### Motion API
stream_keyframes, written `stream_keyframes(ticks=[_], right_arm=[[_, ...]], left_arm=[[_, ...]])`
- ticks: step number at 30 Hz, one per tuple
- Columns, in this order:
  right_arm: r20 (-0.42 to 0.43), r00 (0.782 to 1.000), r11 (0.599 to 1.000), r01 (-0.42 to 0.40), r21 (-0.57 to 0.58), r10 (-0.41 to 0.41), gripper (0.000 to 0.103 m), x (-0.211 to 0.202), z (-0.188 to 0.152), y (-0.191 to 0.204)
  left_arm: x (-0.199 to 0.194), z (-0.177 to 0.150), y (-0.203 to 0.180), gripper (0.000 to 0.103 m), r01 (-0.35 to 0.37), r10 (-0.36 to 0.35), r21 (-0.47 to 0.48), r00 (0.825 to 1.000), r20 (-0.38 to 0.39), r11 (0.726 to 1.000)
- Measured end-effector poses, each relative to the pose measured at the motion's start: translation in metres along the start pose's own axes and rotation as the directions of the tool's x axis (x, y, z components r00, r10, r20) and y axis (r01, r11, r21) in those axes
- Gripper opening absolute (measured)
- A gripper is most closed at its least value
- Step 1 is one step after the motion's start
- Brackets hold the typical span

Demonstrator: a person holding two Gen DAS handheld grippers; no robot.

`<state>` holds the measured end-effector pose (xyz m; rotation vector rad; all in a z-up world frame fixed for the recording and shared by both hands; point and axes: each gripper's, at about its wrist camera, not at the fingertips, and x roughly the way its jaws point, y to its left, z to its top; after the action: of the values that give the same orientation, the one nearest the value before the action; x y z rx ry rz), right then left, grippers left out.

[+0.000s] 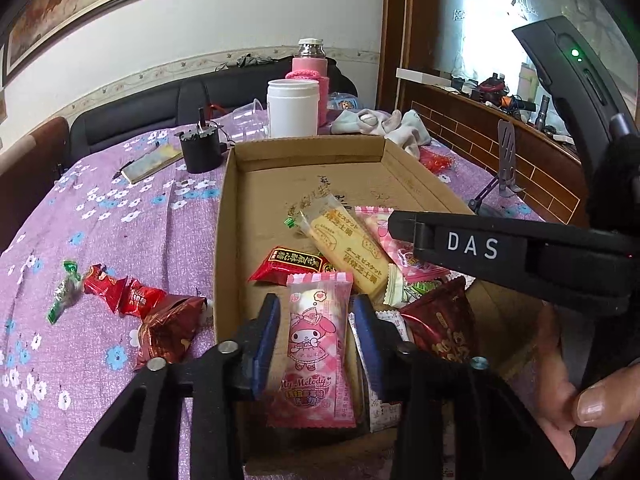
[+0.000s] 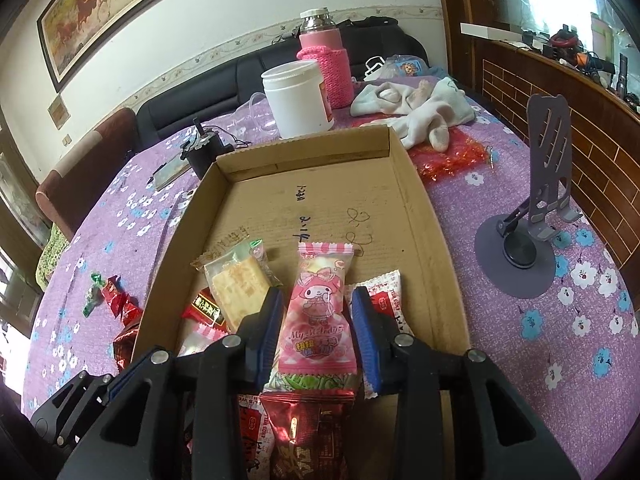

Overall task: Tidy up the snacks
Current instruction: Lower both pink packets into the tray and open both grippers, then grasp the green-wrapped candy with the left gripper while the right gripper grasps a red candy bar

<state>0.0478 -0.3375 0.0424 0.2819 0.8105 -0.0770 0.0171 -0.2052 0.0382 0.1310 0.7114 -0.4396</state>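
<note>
Two pink packets are in play, one between each claw, and both sit over the cardboard tray (image 1: 226, 208) that fills the middle of either view. In the left wrist view the left gripper (image 1: 316, 300) straddles the pink packet (image 1: 316, 344) at lower centre. Its blue pads stand apart with a sliver of daylight on the left side, so I read the jaws as open and the packet as resting on the tray's heap, not held

In the right wrist view the right gripper (image 2: 317, 294) has the second pink packet (image 2: 320, 312) between its pads, also lower centre. The pads sit very close to the wrapper, but I cannot tell whether they press it or only flank it

My judgement is that the step in hand is setting these down inside the tray. To do it well I would draw the left claw straight back along its own line, jaws kept wide, so a pad does not snag the crimped wrapper edge and drag it over the biscuit packet (image 1: 348, 248). The tray's upper half is bare (better there than stacking). Red sweets (image 1: 120, 292) lie outside on the tablecloth (image 1: 120, 208), left of frame, not yet gathered
</note>
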Motion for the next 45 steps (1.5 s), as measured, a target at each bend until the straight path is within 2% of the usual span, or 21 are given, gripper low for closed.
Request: stream_keyframes(ticks=[13,20,27,33,38,41,45], right_arm=[[0.011,1.0,1.0,0.003,0.012,-0.003,0.036,-0.003,0.001,-0.002],[0.046,0.999,1.0,0.018,0.02,-0.019,0.038,-0.008,0.003,-0.005],[0.087,0.996,1.0,0.007,0.012,-0.008,0.038,-0.019,0.005,-0.003],[0.095,0.995,0.999,-0.018,0.042,0.014,0.038,-0.023,0.008,-0.008],[0.093,0.995,0.999,-0.032,0.036,0.029,0.039,-0.024,0.008,-0.004],[0.095,0.995,0.999,-0.036,0.027,0.033,0.039,-0.024,0.007,-0.002],[0.094,0.995,0.999,-0.039,0.022,0.037,0.039,-0.024,0.007,0.0]], left_arm=[[-0.008,0.001,0.002,0.054,-0.006,0.007,-0.009,0.999,0.04,1.0],[-0.011,0.003,0.006,0.054,-0.014,0.016,-0.021,0.997,0.072,1.0],[-0.013,0.005,0.005,0.054,-0.018,0.019,-0.032,0.999,0.039,0.999],[-0.032,0.014,0.011,0.054,0.041,-0.04,-0.058,0.999,0.012,0.997],[-0.048,0.02,0.035,0.054,0.035,-0.035,-0.08,0.999,-0.001,0.996],[-0.057,0.021,0.064,0.054,-0.003,0.004,-0.096,1.0,0.002,0.995],[-0.06,0.019,0.121,0.059,-0.114,0.114,-0.143,0.993,-0.008,0.983]])
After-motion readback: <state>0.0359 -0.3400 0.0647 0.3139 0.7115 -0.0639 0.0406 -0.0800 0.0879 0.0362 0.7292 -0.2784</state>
